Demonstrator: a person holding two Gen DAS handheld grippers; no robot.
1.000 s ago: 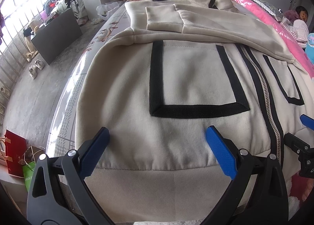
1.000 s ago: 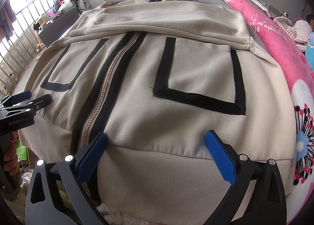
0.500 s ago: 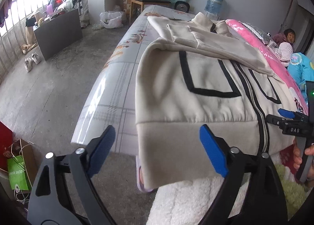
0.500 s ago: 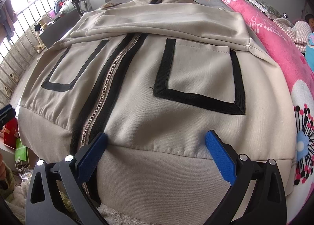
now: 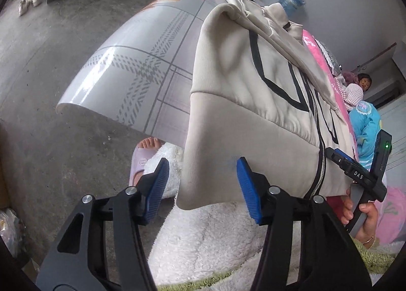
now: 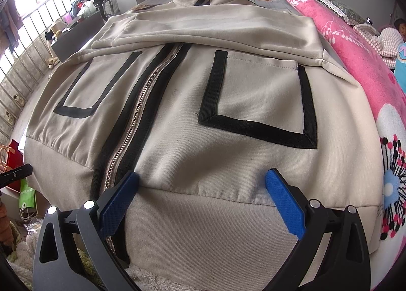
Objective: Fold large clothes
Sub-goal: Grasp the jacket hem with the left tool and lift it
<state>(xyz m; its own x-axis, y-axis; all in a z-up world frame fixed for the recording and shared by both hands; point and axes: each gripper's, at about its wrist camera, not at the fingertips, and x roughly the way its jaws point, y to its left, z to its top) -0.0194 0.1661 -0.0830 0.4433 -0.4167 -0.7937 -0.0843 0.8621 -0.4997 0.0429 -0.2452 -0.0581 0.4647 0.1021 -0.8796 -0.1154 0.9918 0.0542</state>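
Observation:
A beige zip jacket (image 6: 177, 87) with black-edged pockets lies front up on the bed, sleeves folded across its chest. Its ribbed hem (image 5: 228, 138) hangs over the bed's near edge. My left gripper (image 5: 203, 187) is at the hem's left corner. Its jaws are closing, with the corner of the band between the blue pads (image 5: 247, 189); a gap still shows at the left pad. My right gripper (image 6: 203, 202) stands open wide over the hem, just right of the zipper (image 6: 127, 138), gripping nothing. In the left wrist view, a hand holds the right gripper (image 5: 355, 171).
The bed has a grey patterned sheet (image 5: 142, 67) and a pink blanket (image 6: 355, 62) along its right side. A white fluffy rug (image 5: 215, 240) and a sandalled foot (image 5: 144, 151) are below the hem. Red and green bags (image 6: 15, 159) stand on the floor at left. A person (image 5: 362, 82) sits far right.
My left gripper has slid left along the hem to the jacket's corner, rolled, and its jaws have narrowed around the band. The right gripper has stayed put.

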